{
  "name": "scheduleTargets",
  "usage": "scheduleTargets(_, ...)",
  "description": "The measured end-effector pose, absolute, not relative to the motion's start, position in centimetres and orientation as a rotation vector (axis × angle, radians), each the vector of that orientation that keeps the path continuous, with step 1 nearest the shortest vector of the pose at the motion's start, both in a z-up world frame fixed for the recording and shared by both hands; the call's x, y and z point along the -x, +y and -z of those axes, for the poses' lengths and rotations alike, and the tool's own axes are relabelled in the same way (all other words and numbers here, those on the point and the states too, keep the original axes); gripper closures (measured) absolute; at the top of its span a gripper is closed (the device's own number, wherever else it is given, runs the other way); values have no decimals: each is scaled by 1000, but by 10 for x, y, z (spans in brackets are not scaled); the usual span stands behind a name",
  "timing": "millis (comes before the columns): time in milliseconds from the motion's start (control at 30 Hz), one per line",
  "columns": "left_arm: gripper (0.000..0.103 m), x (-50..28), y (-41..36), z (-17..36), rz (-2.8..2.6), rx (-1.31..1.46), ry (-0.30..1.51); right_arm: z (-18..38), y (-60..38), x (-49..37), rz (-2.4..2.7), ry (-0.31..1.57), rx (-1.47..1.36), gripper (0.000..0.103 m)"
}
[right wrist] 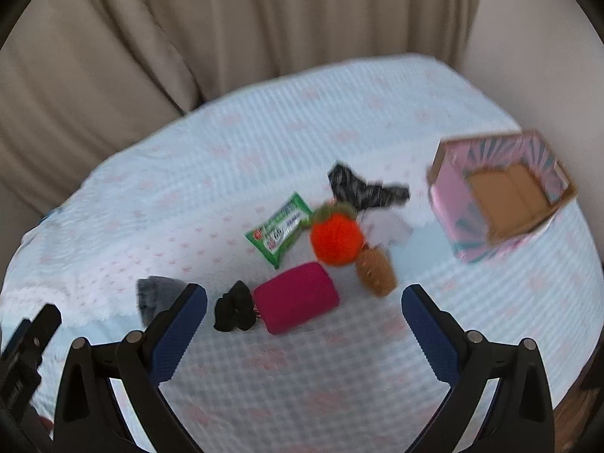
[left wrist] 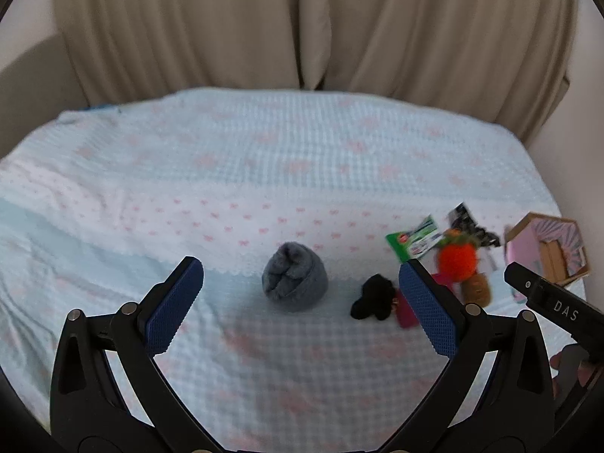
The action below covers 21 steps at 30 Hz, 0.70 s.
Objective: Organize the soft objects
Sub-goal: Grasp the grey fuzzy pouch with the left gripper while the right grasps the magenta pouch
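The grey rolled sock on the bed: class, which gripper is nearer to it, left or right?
Left. The left gripper faces the grey rolled sock, open; the right gripper sits off to the sock's right.

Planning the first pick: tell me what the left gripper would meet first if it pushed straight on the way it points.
Most likely the grey rolled sock: it lies on the bedspread almost centred ahead of the open left gripper. The black fabric bundle sits off to its right. Depth is hard to judge through the fisheye.
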<state>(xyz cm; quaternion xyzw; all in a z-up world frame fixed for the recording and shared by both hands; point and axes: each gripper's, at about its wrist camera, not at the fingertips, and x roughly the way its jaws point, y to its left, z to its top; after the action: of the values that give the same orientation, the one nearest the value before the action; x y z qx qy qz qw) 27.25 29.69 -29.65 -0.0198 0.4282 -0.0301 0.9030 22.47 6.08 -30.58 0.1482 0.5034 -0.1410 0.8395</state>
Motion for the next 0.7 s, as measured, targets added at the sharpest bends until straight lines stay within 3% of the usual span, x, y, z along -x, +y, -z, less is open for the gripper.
scheduleTargets(333, 0, -336, 294, 403, 82, 49, 993, 428, 55, -264, 468, 1221, -609, 0)
scheduleTargets(700, 0, -369, 284, 475, 86, 24, 1073, 494, 46, -283, 622, 1259, -749, 0)
